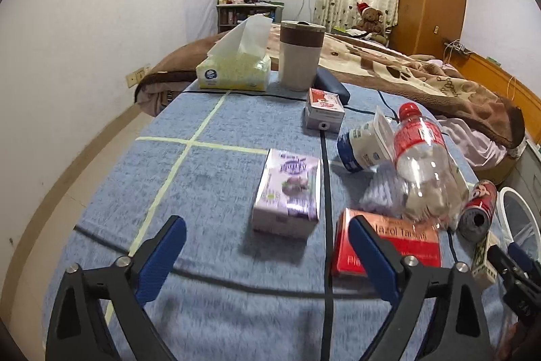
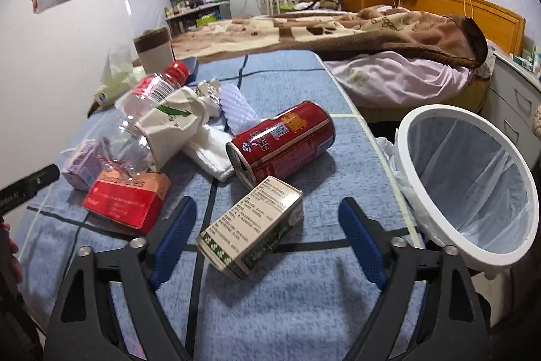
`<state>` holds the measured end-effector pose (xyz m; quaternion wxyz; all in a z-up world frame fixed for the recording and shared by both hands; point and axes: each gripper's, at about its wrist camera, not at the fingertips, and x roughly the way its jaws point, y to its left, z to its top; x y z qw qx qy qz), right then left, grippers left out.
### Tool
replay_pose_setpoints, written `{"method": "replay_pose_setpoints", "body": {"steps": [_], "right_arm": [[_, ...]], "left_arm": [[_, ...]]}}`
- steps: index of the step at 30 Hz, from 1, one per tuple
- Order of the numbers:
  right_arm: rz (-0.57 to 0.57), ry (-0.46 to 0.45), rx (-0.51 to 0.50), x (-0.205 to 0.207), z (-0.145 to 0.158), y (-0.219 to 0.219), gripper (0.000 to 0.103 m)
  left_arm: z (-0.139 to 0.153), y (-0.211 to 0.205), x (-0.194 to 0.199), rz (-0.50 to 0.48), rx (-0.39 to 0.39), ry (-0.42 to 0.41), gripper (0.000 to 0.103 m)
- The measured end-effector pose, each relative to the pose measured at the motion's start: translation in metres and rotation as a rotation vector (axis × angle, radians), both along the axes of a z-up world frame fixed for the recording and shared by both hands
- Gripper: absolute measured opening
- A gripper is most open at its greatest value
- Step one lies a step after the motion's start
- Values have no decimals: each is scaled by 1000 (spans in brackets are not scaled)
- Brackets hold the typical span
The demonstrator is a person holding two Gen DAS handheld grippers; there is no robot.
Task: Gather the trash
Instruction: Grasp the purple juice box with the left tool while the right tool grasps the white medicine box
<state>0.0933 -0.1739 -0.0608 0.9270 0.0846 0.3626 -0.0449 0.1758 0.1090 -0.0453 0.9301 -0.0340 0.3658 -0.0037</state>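
Trash lies scattered on a blue cloth-covered table [image 1: 209, 164]. My left gripper [image 1: 267, 224] is open just short of a purple carton [image 1: 287, 192], with a red box [image 1: 405, 242] behind its right finger. A clear bottle [image 1: 422, 158], a yogurt cup [image 1: 361, 144] and a red can [image 1: 478, 208] lie further right. My right gripper [image 2: 267, 208] is open around the near end of a green-and-white box [image 2: 253, 225]; its pads stand apart from the box. The red can [image 2: 280, 141] lies just beyond. A white lined bin [image 2: 473, 246] stands off the table's right edge.
A tissue box [image 1: 233, 70], a lidded cup [image 1: 299, 56] and a small red-white carton [image 1: 323, 110] sit at the table's far end. Crumpled paper [image 2: 172, 124] and a white foam net [image 2: 236, 107] lie by the bottle. A bed with a brown blanket [image 2: 372, 32] lies beyond.
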Motion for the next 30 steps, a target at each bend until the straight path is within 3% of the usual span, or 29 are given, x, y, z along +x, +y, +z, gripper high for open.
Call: {"method": "replay_pose_setpoints", "body": {"steps": [6,12,16,20,26,30], "right_arm": [[-2,35,-12,4,-6,4,73],[-9,64,-27,12,-8,5,59],[-13,69,-36,14,-7,3,56],[-17,68,-45,14,-6,1,53],[-6,60,-56,10,-5,0,48],[-1,57,-46,12,-5,-2,44]], "left_arm": [[-11,3,29,-6,7,31,91],[-21,-3,51,-38,9,72,90],[-26,-6,62,-43,22,93,90],[-28,-10,64,-44,34,102,77],[-32,-3,68,-12,-1,125,73],[-37,-5,73,-19,8,151,55]]}}
